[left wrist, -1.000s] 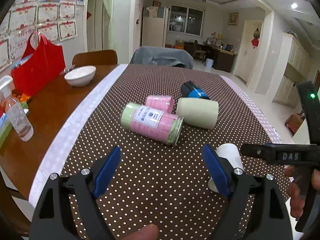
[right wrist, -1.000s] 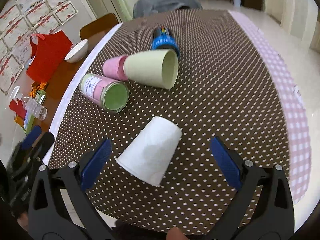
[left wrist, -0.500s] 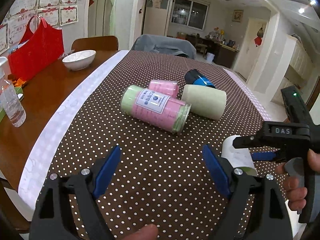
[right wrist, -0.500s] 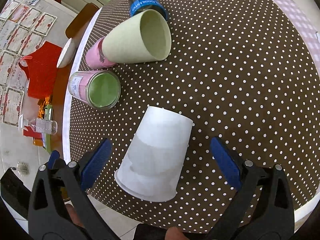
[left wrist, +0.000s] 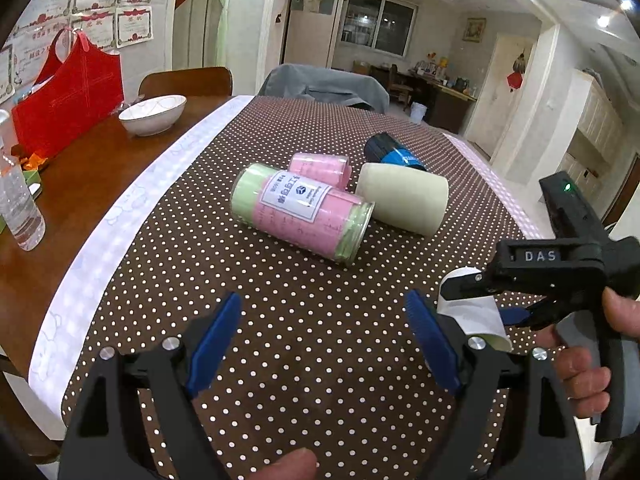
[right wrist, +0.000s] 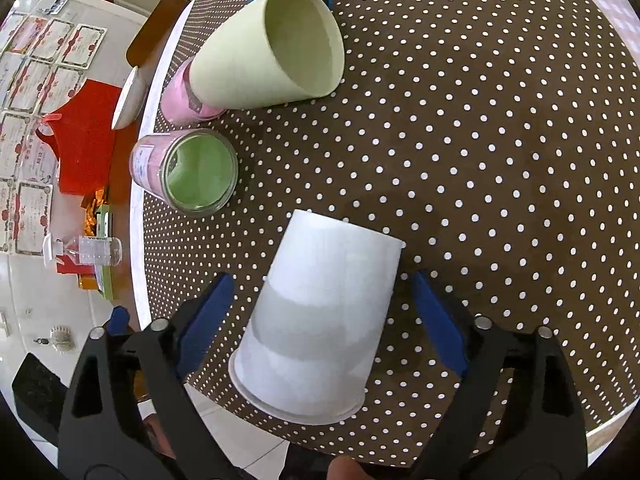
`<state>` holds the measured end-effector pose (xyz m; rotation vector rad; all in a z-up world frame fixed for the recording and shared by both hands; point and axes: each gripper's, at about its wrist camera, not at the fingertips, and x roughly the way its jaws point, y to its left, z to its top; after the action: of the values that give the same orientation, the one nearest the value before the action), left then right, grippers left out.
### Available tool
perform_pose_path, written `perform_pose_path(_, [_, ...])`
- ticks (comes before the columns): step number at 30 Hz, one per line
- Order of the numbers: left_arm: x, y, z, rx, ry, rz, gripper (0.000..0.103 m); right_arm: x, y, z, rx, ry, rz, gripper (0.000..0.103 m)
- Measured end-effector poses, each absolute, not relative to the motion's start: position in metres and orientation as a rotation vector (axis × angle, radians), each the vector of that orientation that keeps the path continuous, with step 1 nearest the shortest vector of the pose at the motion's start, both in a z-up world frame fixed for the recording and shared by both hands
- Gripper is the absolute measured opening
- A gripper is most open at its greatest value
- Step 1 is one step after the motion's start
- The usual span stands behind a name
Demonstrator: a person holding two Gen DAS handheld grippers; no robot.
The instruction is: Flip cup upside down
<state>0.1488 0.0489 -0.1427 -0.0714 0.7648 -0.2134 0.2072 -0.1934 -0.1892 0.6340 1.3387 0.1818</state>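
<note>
- While the white cup (right wrist: 324, 312) lies on its side near the tabletop (right wrist: 500, 128) edge, its mouth rim toward the camera and partly past the edge, the right gripper (right wrist: 320, 320) straddles it with jaws spread wide, both pads just beside the wall and not yet pressing it.
- If the jaws close hard, the thin paper wall will likely buckle; the pads sit at mid-body, where the cup probably has little stiffness.
- A loose or off-centre squeeze could let the tapered wall slide out, and from this spot the cup would roll or drop off the edge to the floor.
- Turning it over needs a large wrist rotation; the rim may catch the dotted cloth or land tilted, leaving the cup leaning instead of standing mouth down.
- Swinging wide risks knocking the green-lidded jar (right wrist: 188, 172) or the pale green cup (right wrist: 272, 44), both lying on their sides nearby and probably free to roll.
- The left gripper (left wrist: 320, 340) hangs wide open over bare cloth, holding nothing, near the right one, so the two could collide.
- Readable writing: "DAS" on the right gripper's body in the left view; the jar label carries print too small to read; the blue can (left wrist: 394, 152) shows white lettering that I cannot make out.
</note>
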Motion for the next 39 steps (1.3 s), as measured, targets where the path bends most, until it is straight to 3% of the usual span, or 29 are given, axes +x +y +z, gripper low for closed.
perform_pose_path(5, [0.147,0.044,-0.138,-0.063,0.754,-0.225,0.083,0.213,-0.193,-0.195,0.609,1.36,0.181,0.078])
perform_pose_path(7, [0.145,0.045,-0.138,-0.064,0.754,-0.225,0.083,0.215,-0.189,-0.194,0.604,1.364,0.206,0.067])
perform_pose_path(13, [0.143,0.046,-0.136,-0.061,0.755,-0.207,0.083,0.208,-0.186,-0.188,0.594,1.333,0.256,0.061])
perform_pose_path(27, [0.139,0.025,-0.116,-0.009,0.733,-0.192,0.083,0.178,-0.197,-0.146,0.499,1.114,0.319,0.061])
perform_pose_path(39, [0.137,0.011,-0.096,0.013,0.693,-0.164,0.083,0.153,-0.198,-0.099,0.236,0.74,0.285,0.061])
